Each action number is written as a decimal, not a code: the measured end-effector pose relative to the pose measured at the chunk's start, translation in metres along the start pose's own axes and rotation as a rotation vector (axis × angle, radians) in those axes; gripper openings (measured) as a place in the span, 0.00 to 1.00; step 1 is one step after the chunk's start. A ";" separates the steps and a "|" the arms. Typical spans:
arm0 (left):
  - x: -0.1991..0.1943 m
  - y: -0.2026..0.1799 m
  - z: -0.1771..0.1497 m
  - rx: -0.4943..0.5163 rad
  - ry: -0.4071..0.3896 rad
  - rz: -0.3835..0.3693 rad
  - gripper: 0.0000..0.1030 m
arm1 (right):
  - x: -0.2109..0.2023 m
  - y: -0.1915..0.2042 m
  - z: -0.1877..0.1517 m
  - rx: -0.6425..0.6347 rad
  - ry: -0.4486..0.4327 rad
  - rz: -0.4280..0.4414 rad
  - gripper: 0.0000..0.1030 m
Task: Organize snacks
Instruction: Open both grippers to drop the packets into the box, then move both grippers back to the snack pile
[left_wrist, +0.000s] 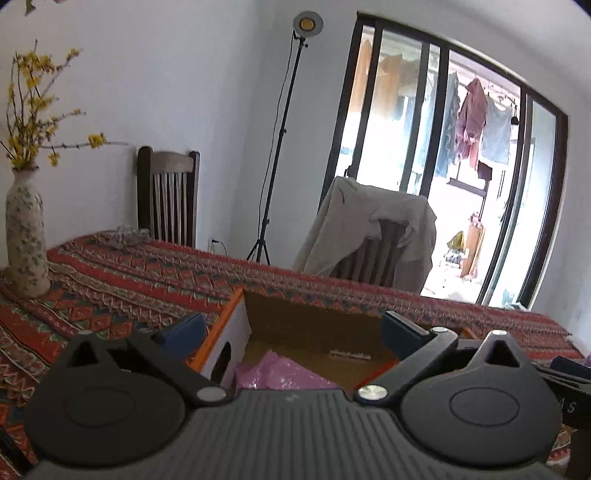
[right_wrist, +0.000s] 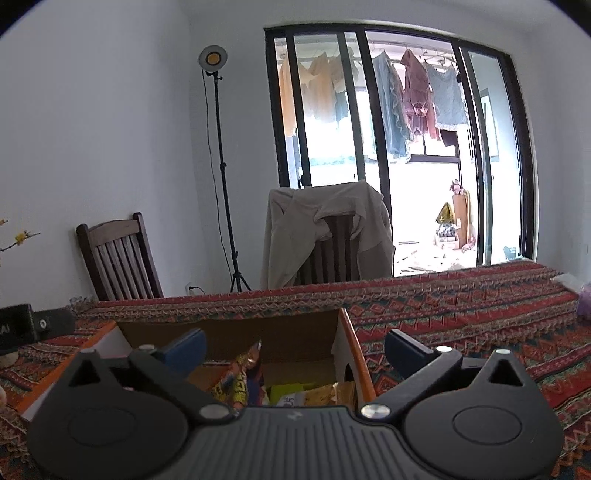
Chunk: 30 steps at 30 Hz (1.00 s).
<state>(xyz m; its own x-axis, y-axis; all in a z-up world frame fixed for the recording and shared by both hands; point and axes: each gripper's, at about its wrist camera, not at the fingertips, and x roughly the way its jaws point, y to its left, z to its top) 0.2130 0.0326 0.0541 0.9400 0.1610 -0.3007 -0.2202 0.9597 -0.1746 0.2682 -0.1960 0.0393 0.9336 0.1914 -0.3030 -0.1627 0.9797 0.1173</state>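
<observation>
both tools stand wide apart and grip nothing: the left gripper hovers over the cardboard box on the patterned tablecloth, a pink packet inside it, while the right gripper hangs above the same box (yellow snack packets lie within).

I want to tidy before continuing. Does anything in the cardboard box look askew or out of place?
One yellow patterned snack packet stands tilted on end, poking above the flat packets inside the open cardboard box. Nothing looks spilled or damaged.
</observation>
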 end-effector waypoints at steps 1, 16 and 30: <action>-0.004 0.000 0.003 -0.001 0.001 -0.002 1.00 | -0.004 0.001 0.003 -0.004 -0.002 0.001 1.00; -0.078 0.025 -0.005 0.028 -0.006 -0.035 1.00 | -0.065 0.007 -0.014 -0.060 0.043 0.014 1.00; -0.112 0.065 -0.041 0.054 0.079 -0.053 1.00 | -0.107 0.017 -0.057 -0.089 0.156 0.027 1.00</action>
<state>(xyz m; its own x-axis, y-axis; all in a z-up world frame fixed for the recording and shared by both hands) 0.0831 0.0674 0.0381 0.9261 0.0936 -0.3656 -0.1549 0.9777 -0.1422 0.1473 -0.1963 0.0195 0.8688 0.2179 -0.4446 -0.2211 0.9742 0.0455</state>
